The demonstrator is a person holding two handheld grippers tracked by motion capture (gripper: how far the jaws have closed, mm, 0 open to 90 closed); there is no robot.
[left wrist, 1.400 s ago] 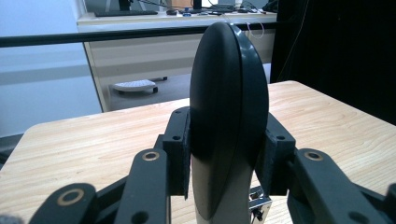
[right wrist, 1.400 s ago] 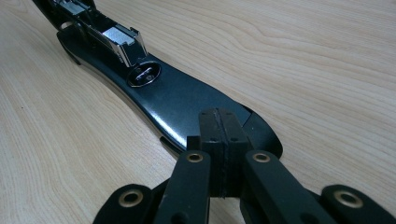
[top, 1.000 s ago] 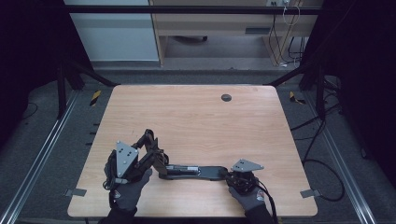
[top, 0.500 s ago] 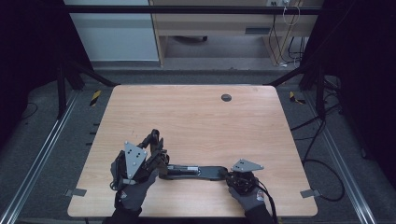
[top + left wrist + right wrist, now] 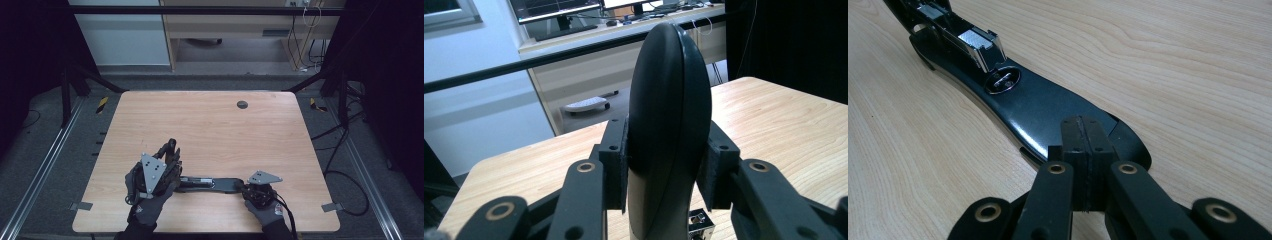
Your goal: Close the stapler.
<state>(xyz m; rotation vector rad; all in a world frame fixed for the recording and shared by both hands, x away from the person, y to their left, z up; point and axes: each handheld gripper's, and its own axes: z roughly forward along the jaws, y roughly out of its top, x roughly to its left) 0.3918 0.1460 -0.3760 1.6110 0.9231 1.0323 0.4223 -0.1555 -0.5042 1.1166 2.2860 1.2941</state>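
Two parts of the long black plastic stapler (image 5: 210, 184) are swung apart: left tongs (image 5: 669, 172) hold the lid, right tongs (image 5: 1083, 165), closed, pin the base; reloading is judged pending.

Left gripper (image 5: 167, 152): black linkage arms, brass-ringed pivot holes, flat black pads (image 5: 615, 165) with small screws, grey three-cornered plate on top. Right gripper (image 5: 241, 185): same build, grey plate, black cable trailing from rear. Person: dark grey knit gloves, red trim at right cuff, black sleeves.
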